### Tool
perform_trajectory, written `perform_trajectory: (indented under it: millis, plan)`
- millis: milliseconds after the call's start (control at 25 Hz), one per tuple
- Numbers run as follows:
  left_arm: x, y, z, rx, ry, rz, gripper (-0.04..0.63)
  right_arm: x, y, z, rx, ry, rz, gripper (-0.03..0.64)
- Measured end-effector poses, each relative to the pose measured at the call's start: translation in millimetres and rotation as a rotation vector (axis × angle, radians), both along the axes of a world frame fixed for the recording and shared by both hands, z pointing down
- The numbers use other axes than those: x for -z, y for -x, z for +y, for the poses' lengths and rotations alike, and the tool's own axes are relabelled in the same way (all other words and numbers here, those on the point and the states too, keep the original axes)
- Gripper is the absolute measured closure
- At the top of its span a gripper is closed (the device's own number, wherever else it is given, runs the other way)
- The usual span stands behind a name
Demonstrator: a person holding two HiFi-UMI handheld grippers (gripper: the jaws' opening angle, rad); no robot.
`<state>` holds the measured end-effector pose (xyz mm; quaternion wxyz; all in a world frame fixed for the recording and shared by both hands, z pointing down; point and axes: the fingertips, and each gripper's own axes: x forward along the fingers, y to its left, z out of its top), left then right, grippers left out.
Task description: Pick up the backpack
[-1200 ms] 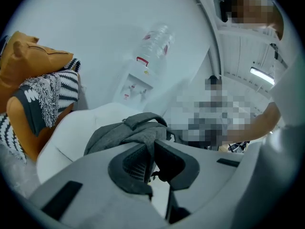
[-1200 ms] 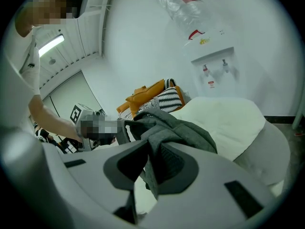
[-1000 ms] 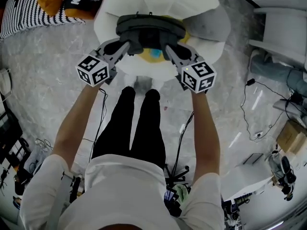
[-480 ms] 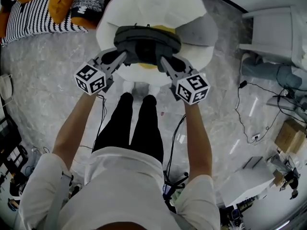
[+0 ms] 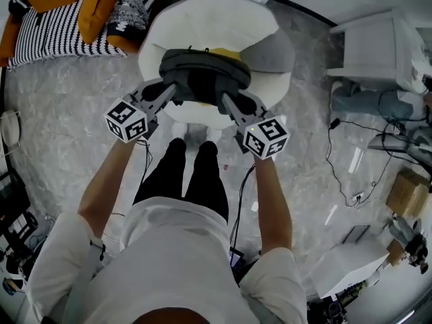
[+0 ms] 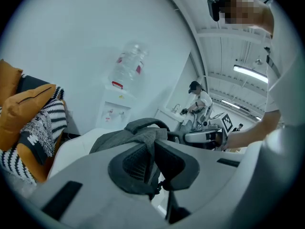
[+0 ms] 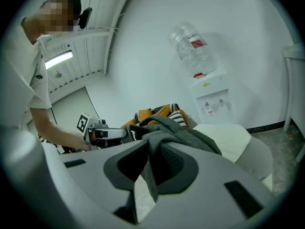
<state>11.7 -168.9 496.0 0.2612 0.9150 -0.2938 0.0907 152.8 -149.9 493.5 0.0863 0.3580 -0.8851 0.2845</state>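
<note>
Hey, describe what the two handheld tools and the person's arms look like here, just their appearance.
The left tool and right tool match: grey bodies that taper to two long jaws, with dark ribbed pads on the inner faces. Each has a white cube at its rear, printed with black square markers. The person wears a white short-sleeved shirt, so the forearms are uncovered.

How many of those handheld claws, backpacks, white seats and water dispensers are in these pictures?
grippers: 2, left gripper and right gripper
backpack: 1
white seat: 1
water dispenser: 1
total: 5
</note>
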Motion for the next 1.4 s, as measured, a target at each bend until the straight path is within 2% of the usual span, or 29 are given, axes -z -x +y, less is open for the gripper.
perform_trajectory:
  millis: [680, 1400]
  plan:
    - [88.4, -13.2, 19.9, -0.038, -0.085, 0.027, 0.565, 91.5, -11.9, 26.3, -0.044, -0.093, -0.011, 0.558]
    - [167.0, -5.8, 30.3, -0.065, -0.190, 0.058, 0.565, 166.7, -5.4, 42.6, -0.056, -0.180, -0.035, 0.557]
